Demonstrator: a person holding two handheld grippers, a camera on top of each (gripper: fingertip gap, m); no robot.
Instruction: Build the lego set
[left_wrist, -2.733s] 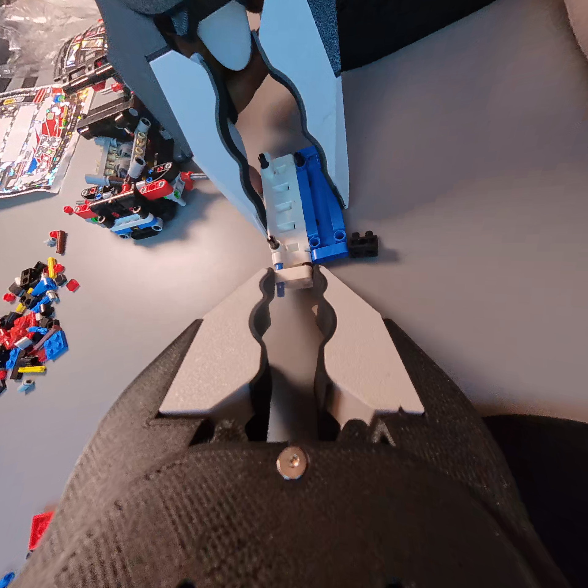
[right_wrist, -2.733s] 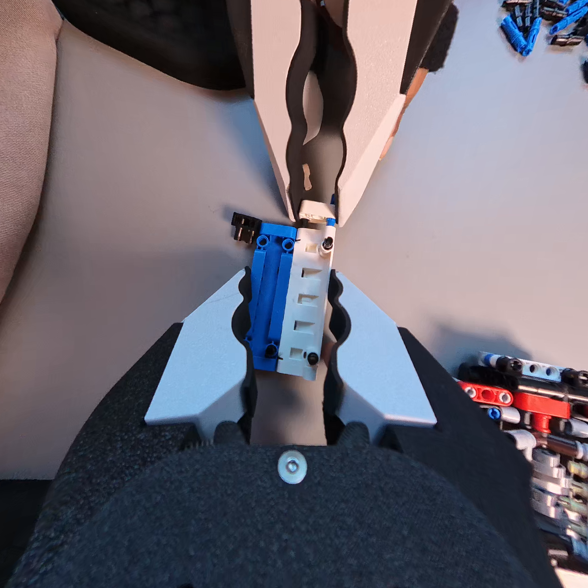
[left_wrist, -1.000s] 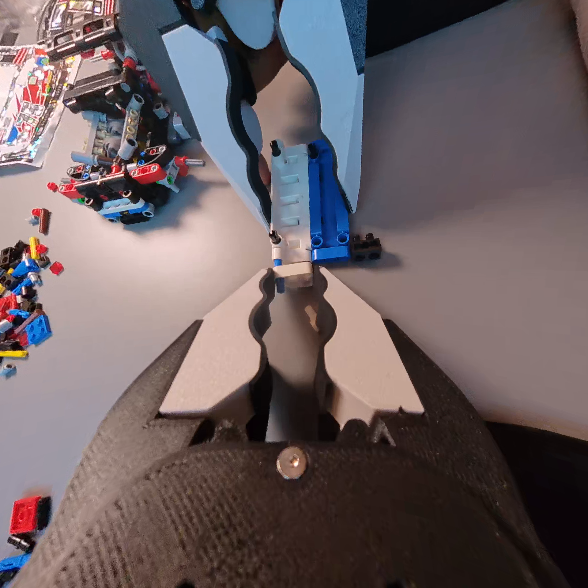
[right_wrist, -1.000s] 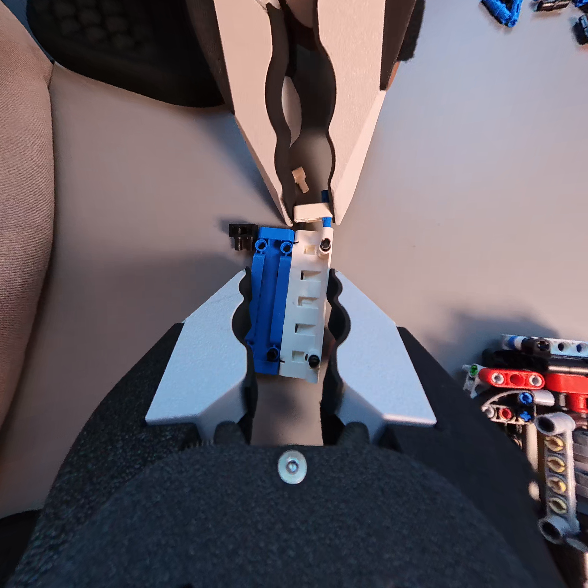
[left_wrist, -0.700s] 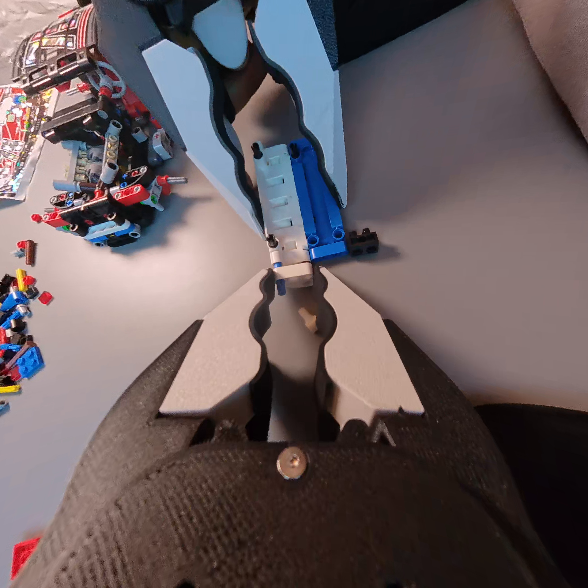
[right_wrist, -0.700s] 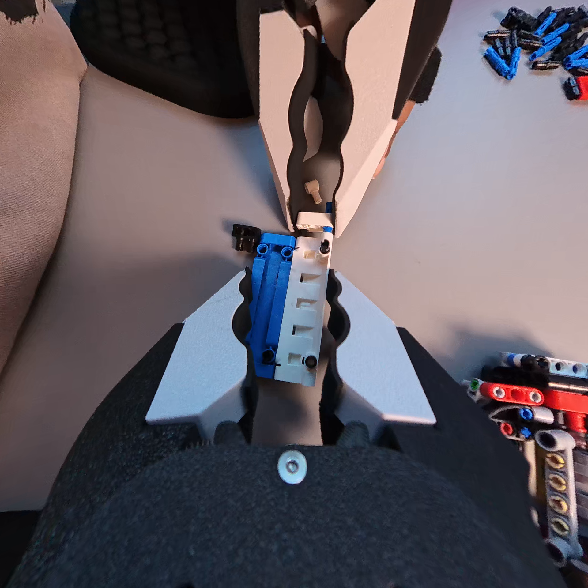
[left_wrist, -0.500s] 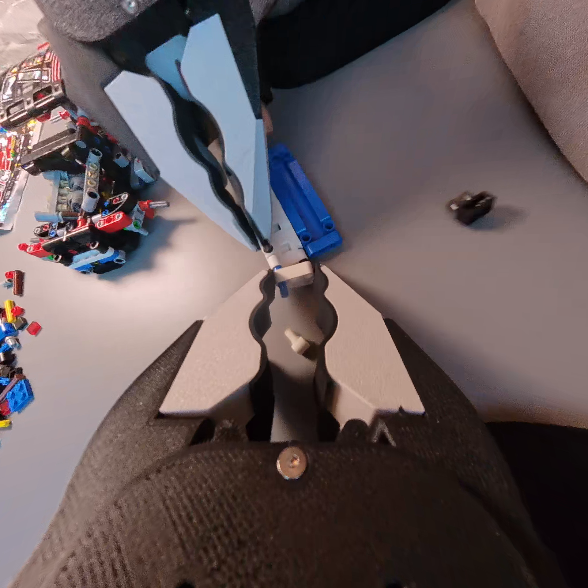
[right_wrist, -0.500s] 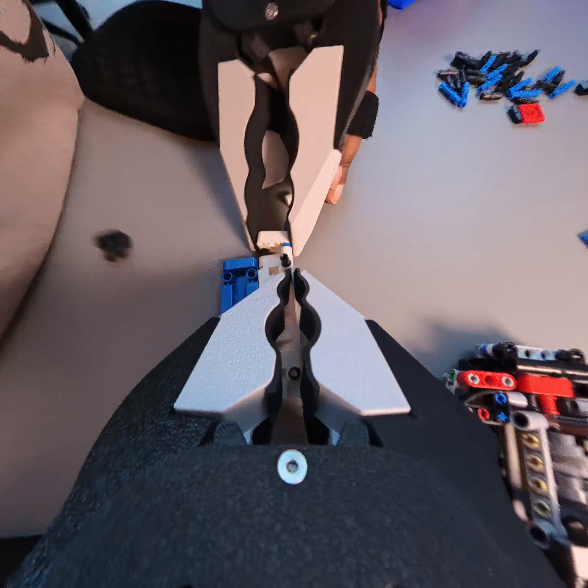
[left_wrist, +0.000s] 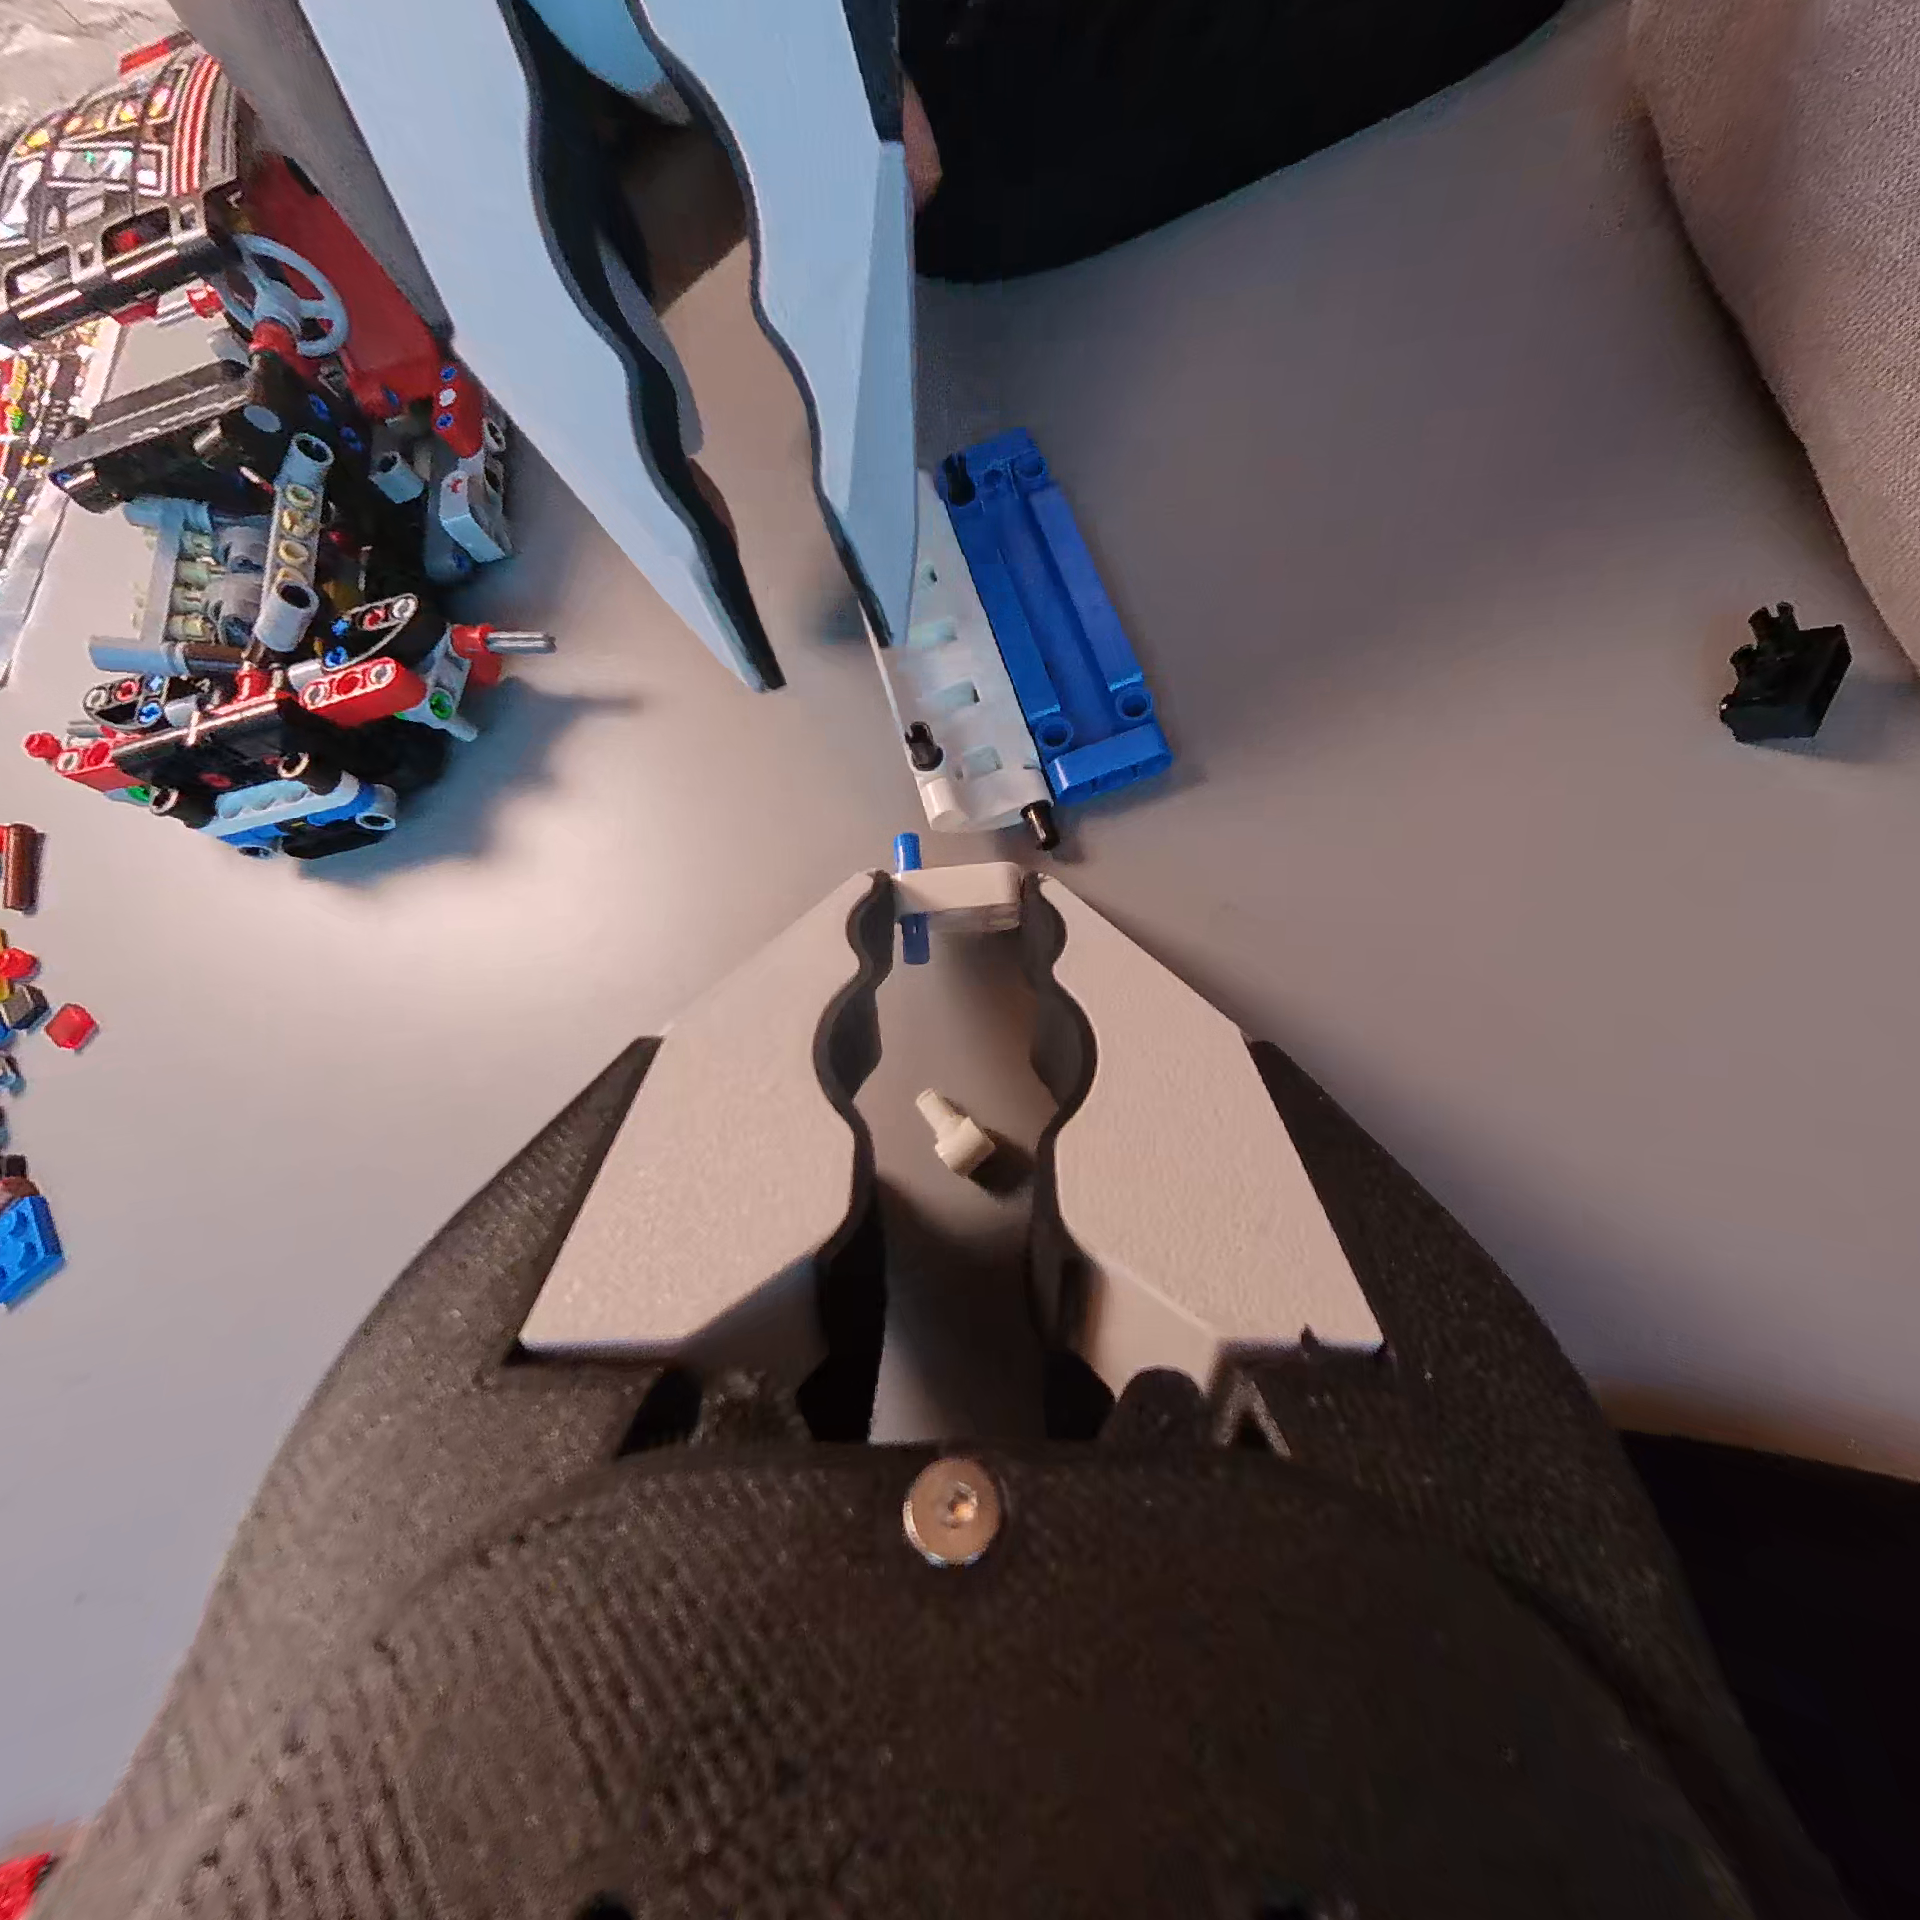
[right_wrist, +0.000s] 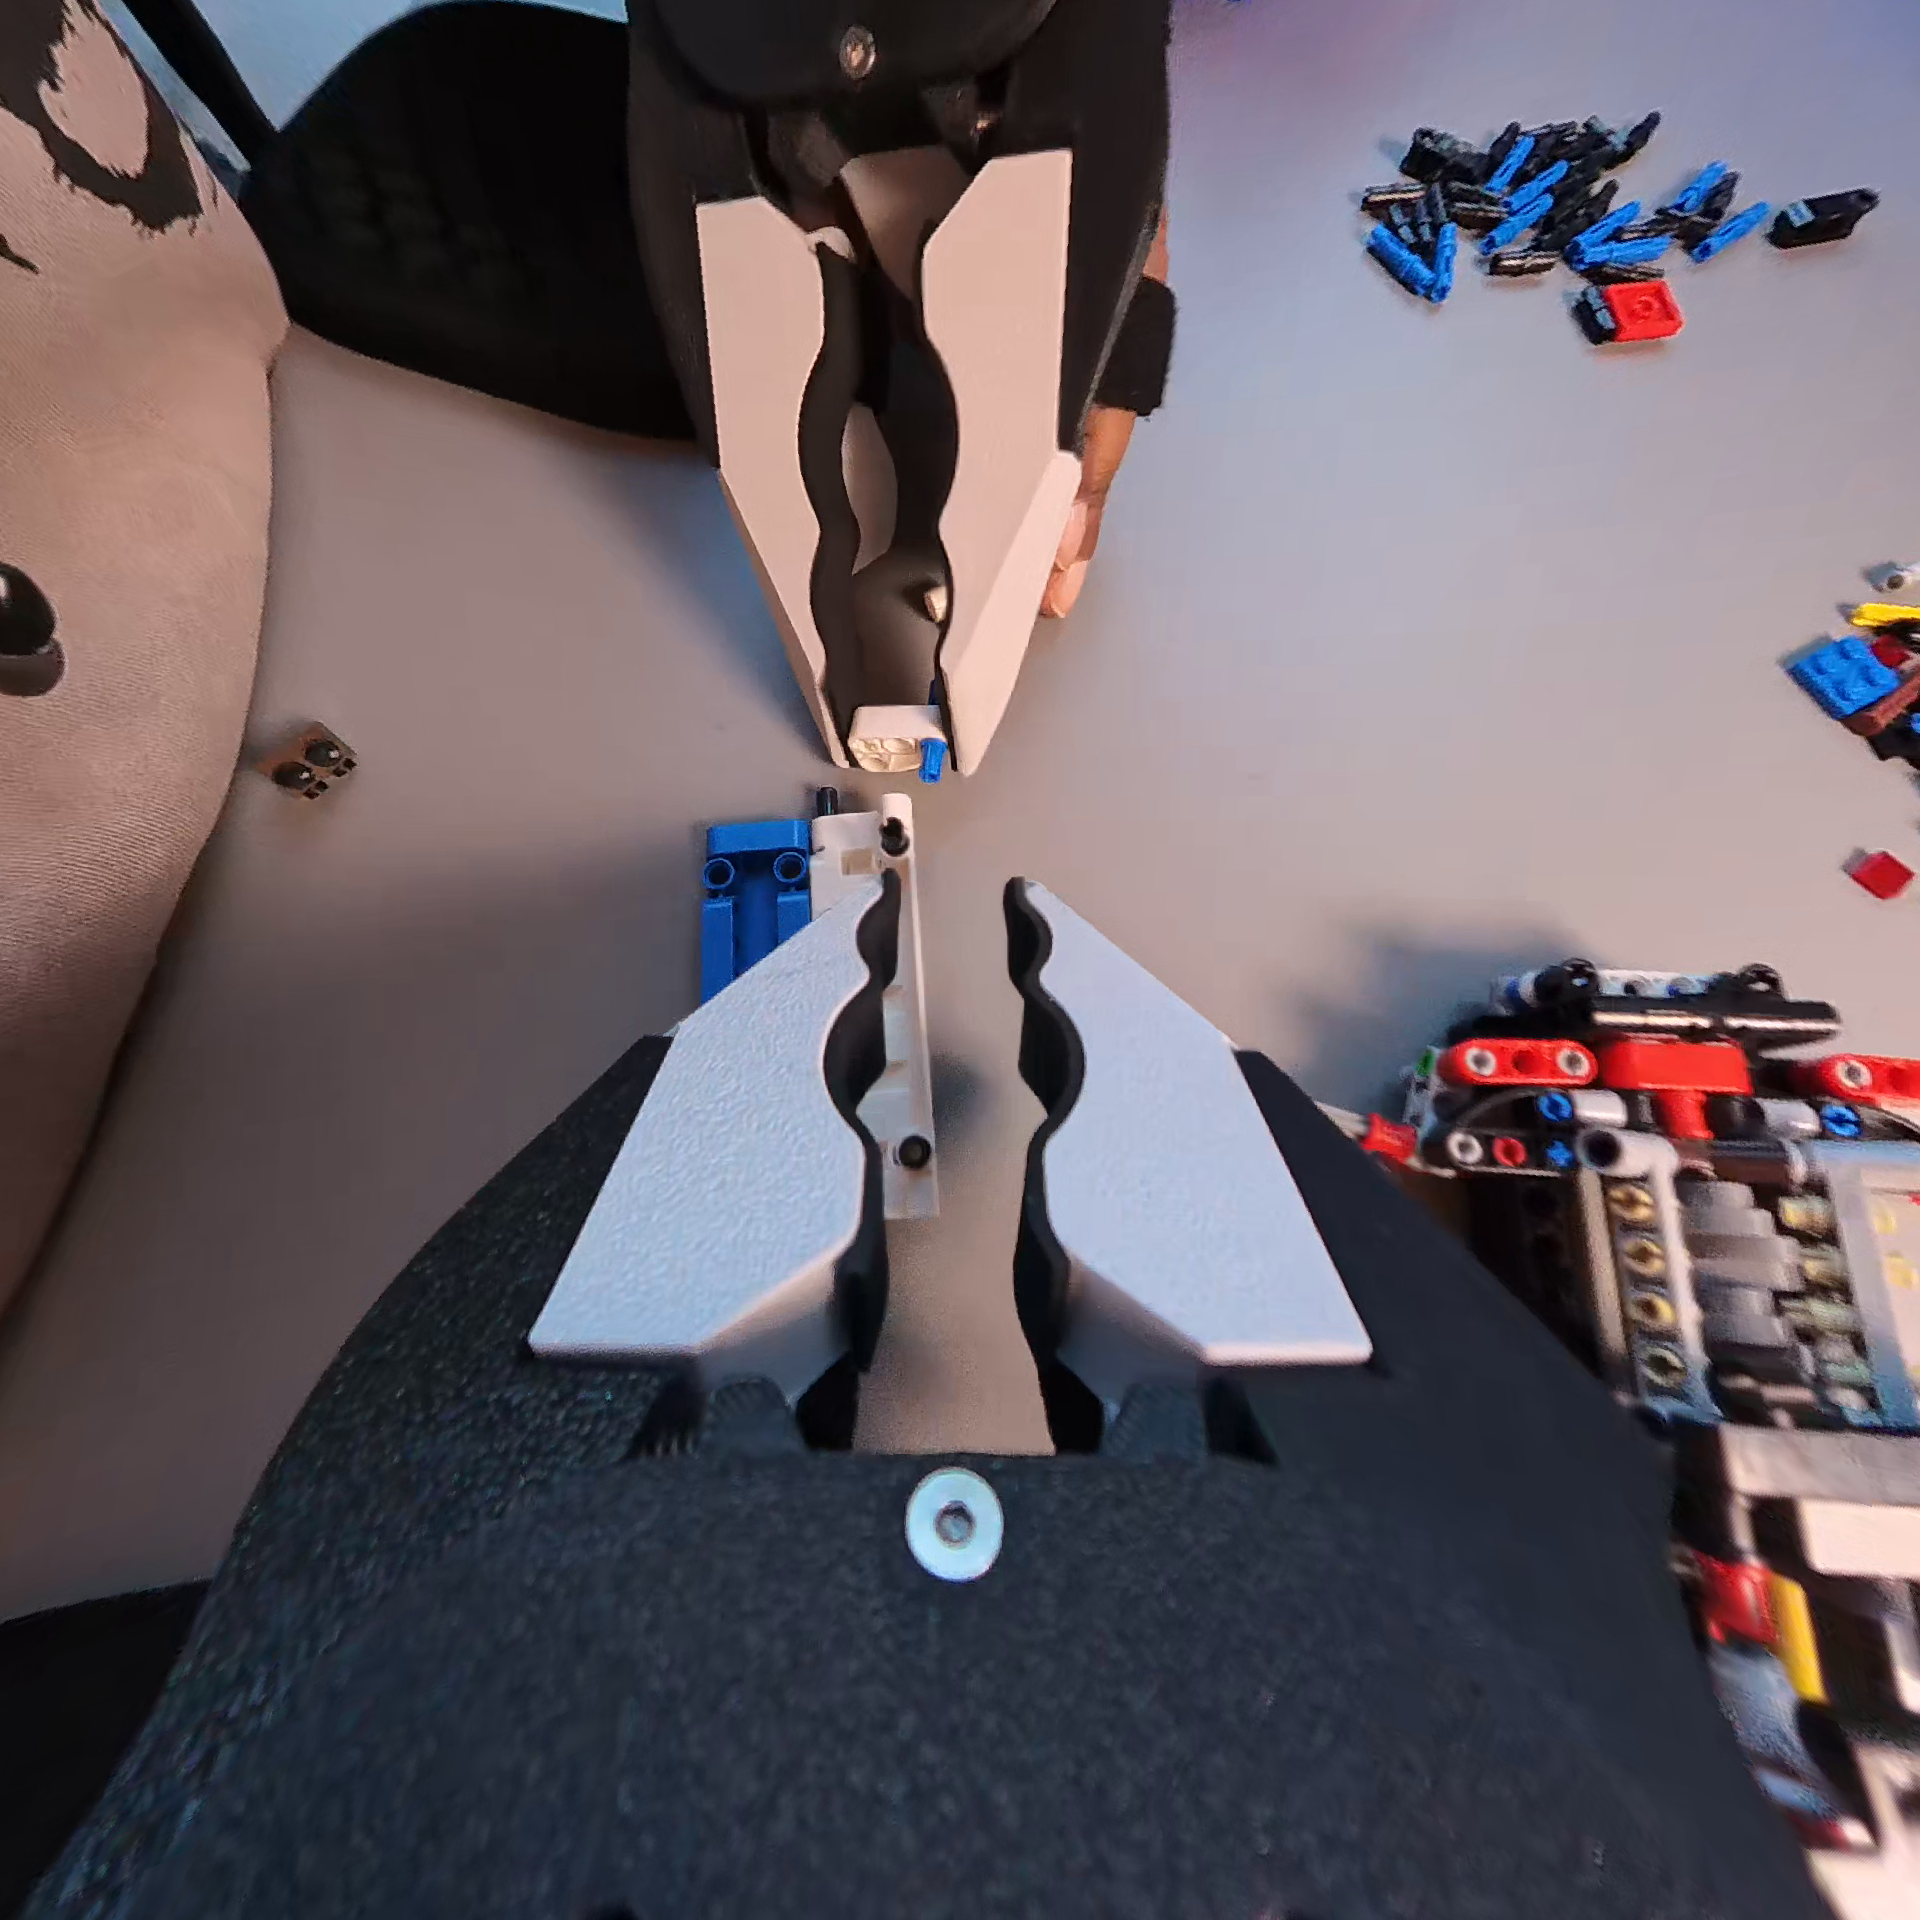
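Observation:
My left gripper is shut on a small white piece with a blue pin; it also shows in the right wrist view. A white-and-blue panel assembly lies on the grey table just beyond it, a small gap apart. My right gripper is open above that assembly, whose white side rests against the inner face of one finger. A small black piece lies apart on the table. A small tan pin lies on the table under my left fingers.
A partly built red, black and grey model stands beside the work spot. Loose bricks lie at the left edge. A pile of blue and black pins and a red brick lie farther off. A person's sleeve borders the table. The grippers' ends are close to 4 cm from one another.
My right gripper has opened and let go of the panel assembly, which now lies on the table. The black piece has come off and lies apart. My left gripper's piece has separated from the assembly.

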